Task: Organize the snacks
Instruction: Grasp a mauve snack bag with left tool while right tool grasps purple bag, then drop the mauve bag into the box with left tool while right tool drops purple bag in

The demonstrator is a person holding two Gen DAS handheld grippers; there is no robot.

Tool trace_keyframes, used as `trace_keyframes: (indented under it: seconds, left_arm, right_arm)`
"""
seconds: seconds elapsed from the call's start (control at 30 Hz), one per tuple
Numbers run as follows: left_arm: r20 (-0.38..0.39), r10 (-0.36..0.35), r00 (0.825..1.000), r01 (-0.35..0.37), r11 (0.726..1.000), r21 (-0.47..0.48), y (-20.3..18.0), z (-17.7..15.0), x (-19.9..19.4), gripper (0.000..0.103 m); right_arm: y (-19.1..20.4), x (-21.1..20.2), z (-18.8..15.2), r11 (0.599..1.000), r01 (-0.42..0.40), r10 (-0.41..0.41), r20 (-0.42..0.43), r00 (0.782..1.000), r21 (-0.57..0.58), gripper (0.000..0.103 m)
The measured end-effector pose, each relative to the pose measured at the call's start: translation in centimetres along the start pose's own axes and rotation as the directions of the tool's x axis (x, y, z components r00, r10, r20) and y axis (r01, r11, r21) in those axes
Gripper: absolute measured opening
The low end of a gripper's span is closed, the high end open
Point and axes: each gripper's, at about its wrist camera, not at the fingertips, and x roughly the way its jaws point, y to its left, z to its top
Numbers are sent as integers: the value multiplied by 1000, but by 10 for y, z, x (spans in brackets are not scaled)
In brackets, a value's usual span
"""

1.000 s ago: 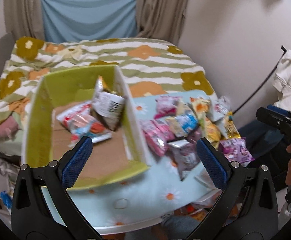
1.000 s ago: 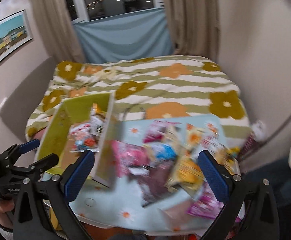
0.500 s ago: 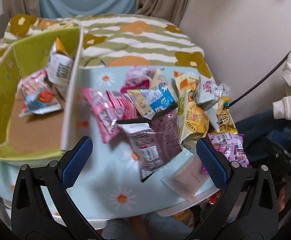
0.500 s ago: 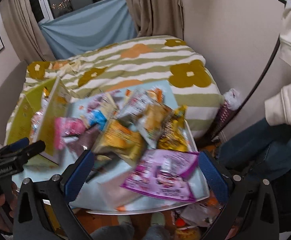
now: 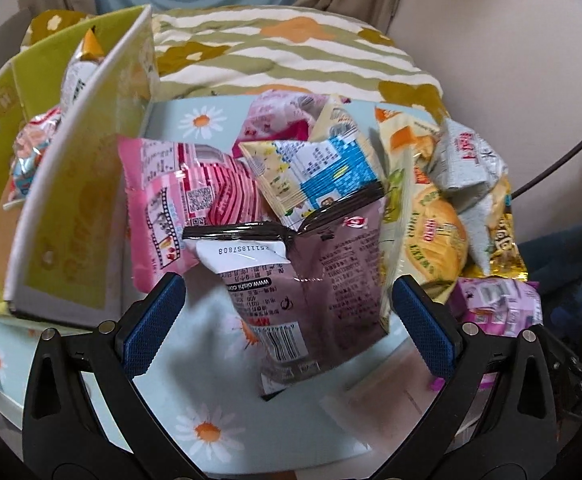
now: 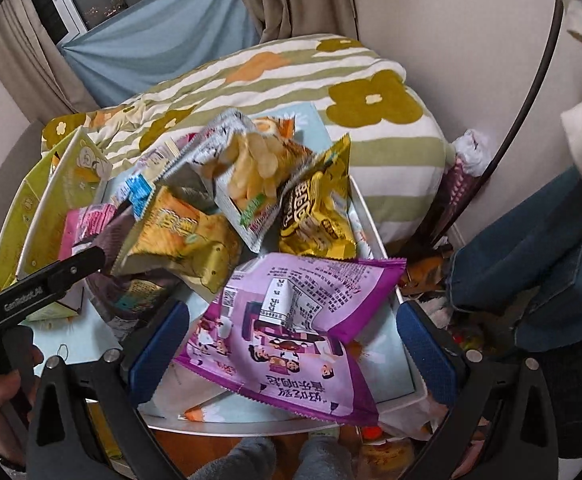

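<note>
A pile of snack packets lies on a daisy-print tablecloth [image 5: 195,396]. My left gripper [image 5: 287,320] is open, its jaws on either side of a mauve-brown packet [image 5: 331,280], close to it. A pink packet [image 5: 163,208] lies to its left. A yellow-green box [image 5: 71,216] at the left holds a few packets [image 5: 31,148]. My right gripper [image 6: 291,344] is open over a purple packet [image 6: 287,320]. Behind it lie a yellow-orange packet [image 6: 179,240], a chips packet [image 6: 251,176] and a gold packet [image 6: 315,208]. The left gripper's arm [image 6: 47,280] shows at the left.
A bed with a green-striped flowered blanket [image 6: 371,92] stands behind the table. A wall [image 5: 511,20] and a dark cable [image 6: 531,80] are at the right. A person's jeans [image 6: 531,256] are close at the right. Clutter lies on the floor [image 6: 391,452] under the table edge.
Both grippers have moved forward and down toward the pile. The left one swung right from the box to the mauve-brown packet. The right one closed in on the purple packet.
</note>
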Motion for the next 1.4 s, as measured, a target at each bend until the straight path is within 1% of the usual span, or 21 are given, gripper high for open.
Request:
trace_keyframes:
  seconds: [0.1, 0.13, 0.2, 0.27, 0.37, 0.7, 0.9, 1.2, 1.3, 1.37, 1.4]
  left_arm:
    - [-13, -16, 1000, 16, 1000, -17, 3, 0, 9, 91]
    - [-19, -23, 1000, 22, 999, -23, 4, -1, 12, 82]
    - [-23, -19, 1000, 19, 1000, -21, 5, -2, 15, 78]
    - [-25, -26, 999, 26, 1000, -14, 6, -4, 14, 71]
    - [-29, -20, 999, 20, 1000, -4, 6, -7, 12, 67]
    - [-30, 6, 1000, -5, 1000, 6, 14, -24, -10, 65]
    - [-16, 20, 1000, -20, 1000, 14, 17, -31, -24, 65]
    - [-9, 35, 999, -35, 999, -9, 26, -41, -37, 65]
    - [-4, 39, 999, -39, 999, -14, 28, -46, -43, 65]
    - [-1, 40, 999, -40, 999, -20, 28, -49, -46, 65]
    - [2, 41, 999, -41, 999, -23, 28, -50, -48, 65]
  right_arm:
    - [-2, 8, -1, 1000, -12, 12, -8, 1000, 3, 103]
    - [-1, 10, 1, 1000, -14, 14, -12, 1000, 4, 103]
    - [-2, 14, 1, 1000, -20, 20, -18, 1000, 3, 103]
    - [-2, 16, 0, 1000, -23, 24, -20, 1000, 4, 103]
    - [-3, 19, -1, 1000, -29, 29, -26, 999, 8, 103]
    - [1, 27, -1, 999, -49, 50, -41, 998, 23, 103]
    - [1, 40, 1, 998, -60, 63, -76, 995, 36, 103]
    - [-7, 53, -3, 986, -136, 146, -108, 983, 94, 103]
    - [-7, 51, -6, 986, -147, 155, -101, 983, 84, 95]
    - [-7, 48, -8, 987, -144, 150, -99, 984, 70, 87]
    - [-7, 47, -9, 987, -148, 154, -98, 983, 65, 84]
